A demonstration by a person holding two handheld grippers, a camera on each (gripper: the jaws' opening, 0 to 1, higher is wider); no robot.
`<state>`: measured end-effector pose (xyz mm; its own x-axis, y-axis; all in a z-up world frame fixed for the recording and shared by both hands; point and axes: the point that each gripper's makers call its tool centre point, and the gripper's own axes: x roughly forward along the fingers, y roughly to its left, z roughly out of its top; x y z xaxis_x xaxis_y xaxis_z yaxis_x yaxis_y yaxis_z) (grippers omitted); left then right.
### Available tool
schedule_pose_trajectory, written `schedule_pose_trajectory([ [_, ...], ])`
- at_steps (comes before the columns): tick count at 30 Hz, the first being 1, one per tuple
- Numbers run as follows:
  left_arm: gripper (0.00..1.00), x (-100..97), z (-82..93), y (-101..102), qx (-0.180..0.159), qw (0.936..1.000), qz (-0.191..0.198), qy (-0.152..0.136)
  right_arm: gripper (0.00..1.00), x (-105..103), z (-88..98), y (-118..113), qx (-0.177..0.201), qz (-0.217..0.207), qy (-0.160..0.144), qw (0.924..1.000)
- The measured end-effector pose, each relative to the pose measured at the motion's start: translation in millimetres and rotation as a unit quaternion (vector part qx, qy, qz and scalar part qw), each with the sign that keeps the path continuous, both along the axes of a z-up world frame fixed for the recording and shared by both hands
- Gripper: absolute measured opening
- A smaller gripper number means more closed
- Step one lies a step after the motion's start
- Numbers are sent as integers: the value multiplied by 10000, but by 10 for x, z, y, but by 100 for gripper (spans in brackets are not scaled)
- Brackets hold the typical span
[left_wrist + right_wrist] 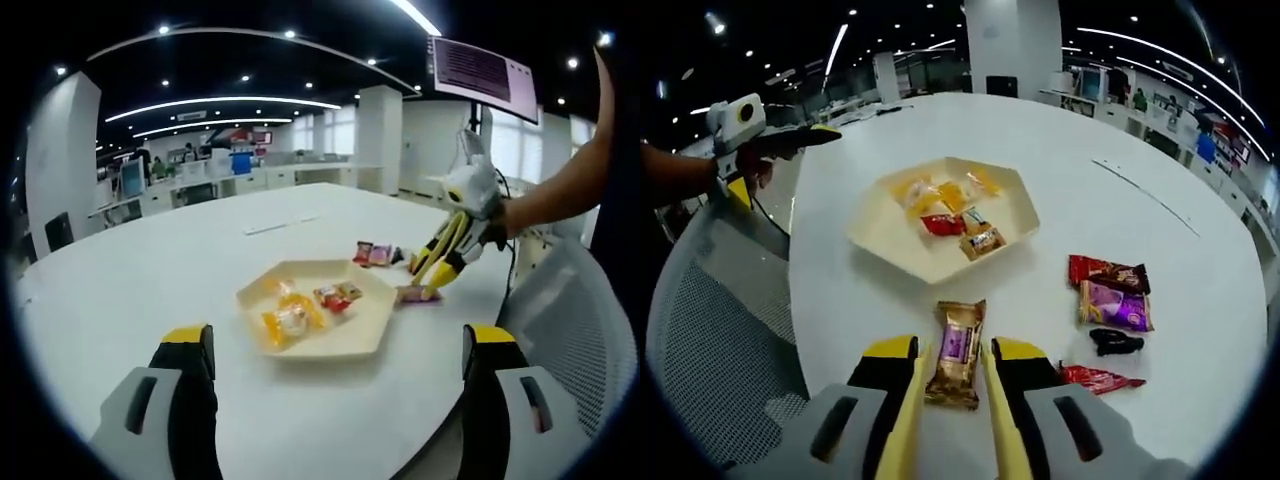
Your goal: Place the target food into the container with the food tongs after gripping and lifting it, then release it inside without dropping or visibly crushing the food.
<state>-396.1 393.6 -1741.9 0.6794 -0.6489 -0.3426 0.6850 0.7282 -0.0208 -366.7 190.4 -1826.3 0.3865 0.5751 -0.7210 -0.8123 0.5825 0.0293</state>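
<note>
Snack packet (957,352), gold wrapper with a purple label, lies flat on the counter (1110,180) between the right gripper (948,385) jaws, just short of the tray's near edge. Jaws are narrowed around it, yellow inner faces right beside its long sides; cannot tell if they actually pinch it yet. Packet not lifted.

Counter: large, white, rounded edge, a mesh chair (710,340) tucked against it near the person.

Tray (890,235): cream, hexagonal, shallow, sits mid-counter. Holds several wrapped snacks: yellow/orange ones (925,195) at its far side, a red one (941,224) and a brown one (983,241) nearer the gripper.

Loose snacks on the counter beside the tray, well apart from the gripped packet: red-brown packet (1108,271), purple packet (1116,305) just next to it, small black piece (1115,342), red packet (1096,378) closest to the counter edge.

Left gripper (335,345) hangs above the counter edge facing the tray, jaws spread wide, nothing between them. In the left gripper view the right gripper (440,275) tips down onto the purple-label packet (417,294) beside the tray (350,340).
</note>
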Motion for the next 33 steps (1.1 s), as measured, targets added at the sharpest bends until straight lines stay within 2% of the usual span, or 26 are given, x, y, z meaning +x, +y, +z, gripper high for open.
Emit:
schedule_pose_trajectory([
  [2, 100, 2, 7, 0, -7, 10000, 8, -9, 27, 9, -46, -47, -265, 25, -70, 9996],
  [10, 100, 10, 20, 10, -22, 10000, 47, -30, 24, 7, -87, -78, -205, -190, 84, 9996],
  [15, 99, 10, 18, 10, -27, 10000, 50, -23, 26, 6, -86, -68, -206, -149, 111, 9996],
  [17, 99, 9, 16, 10, -17, 10000, 47, -24, 28, 12, -51, -8, 28, -161, 119, 9998],
  [21, 99, 11, 4, 9, -9, 10000, 41, -17, 26, 52, -80, -54, -108, -254, 253, 9993],
  [33, 99, 10, 6, 14, -7, 10000, 42, -18, 24, 37, -64, -63, -261, -265, 169, 9992],
])
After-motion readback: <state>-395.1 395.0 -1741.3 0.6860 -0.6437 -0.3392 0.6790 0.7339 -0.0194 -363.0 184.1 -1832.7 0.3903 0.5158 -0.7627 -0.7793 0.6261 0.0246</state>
